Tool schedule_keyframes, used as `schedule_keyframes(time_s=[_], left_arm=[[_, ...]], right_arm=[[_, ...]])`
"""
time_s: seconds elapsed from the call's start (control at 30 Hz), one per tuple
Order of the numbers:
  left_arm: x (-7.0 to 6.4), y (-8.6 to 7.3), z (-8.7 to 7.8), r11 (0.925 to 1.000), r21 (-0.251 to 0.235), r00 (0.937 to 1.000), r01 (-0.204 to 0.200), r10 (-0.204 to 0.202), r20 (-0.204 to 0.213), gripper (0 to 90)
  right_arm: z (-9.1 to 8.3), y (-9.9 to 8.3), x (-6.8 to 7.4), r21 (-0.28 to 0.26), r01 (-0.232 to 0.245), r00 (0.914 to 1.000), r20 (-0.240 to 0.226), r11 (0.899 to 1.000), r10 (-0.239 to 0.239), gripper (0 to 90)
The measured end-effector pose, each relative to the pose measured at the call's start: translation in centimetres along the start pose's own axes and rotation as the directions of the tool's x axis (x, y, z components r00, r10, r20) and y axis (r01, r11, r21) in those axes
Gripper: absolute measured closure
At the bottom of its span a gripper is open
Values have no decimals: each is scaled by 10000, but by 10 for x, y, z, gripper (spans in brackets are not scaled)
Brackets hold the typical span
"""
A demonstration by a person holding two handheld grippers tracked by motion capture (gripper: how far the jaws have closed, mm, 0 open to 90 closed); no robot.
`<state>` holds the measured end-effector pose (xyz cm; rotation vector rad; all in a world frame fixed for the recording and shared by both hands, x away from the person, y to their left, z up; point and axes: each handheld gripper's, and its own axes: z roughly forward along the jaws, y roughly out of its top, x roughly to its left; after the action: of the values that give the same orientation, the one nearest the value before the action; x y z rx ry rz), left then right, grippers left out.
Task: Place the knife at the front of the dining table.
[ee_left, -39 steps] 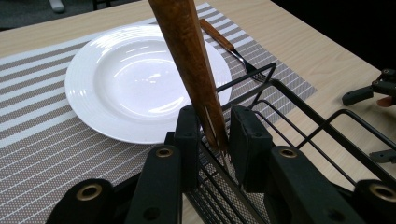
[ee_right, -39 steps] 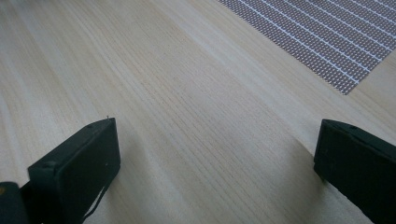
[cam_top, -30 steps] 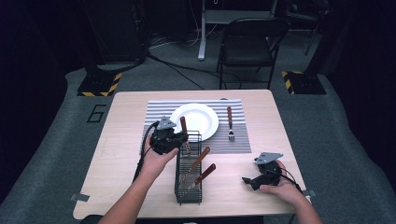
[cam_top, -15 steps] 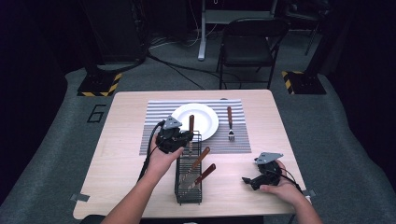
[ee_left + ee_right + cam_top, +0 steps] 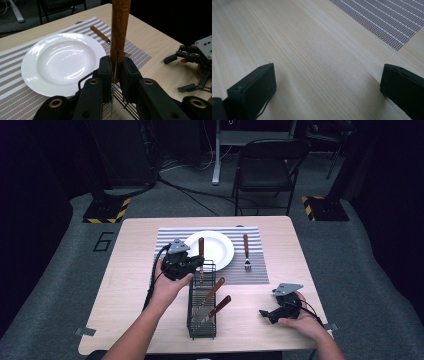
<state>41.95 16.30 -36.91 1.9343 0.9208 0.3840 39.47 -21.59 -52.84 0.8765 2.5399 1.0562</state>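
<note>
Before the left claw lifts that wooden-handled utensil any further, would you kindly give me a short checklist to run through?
1. Left claw shut on the utensil handle: ok.
2. Utensil upright in the grip: ok.
3. Utensil's lower end clear of the wire caddy: cannot tell, hidden behind the claw.
4. Plate bare, nothing lying in it: ok.
5. Fork lying on the striped mat, apart from the plate: ok.
6. Right claw open, resting on the table, away from the caddy: ok.

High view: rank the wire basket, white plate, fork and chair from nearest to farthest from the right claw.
1. Wire basket, just left of the right claw.
2. Fork, beyond it on the placemat.
3. White plate, further left on the mat.
4. Chair, past the table's far edge.
</note>
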Motion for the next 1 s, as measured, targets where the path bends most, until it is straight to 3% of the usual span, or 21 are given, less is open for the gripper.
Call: schedule_keyframes(time_s=[1.0], left_arm=[[9,49,-49,9968,-778,9998,-166,155,-152,801]], right_arm=[[0,0,0,21,-31,10000,28,10000,31,0]])
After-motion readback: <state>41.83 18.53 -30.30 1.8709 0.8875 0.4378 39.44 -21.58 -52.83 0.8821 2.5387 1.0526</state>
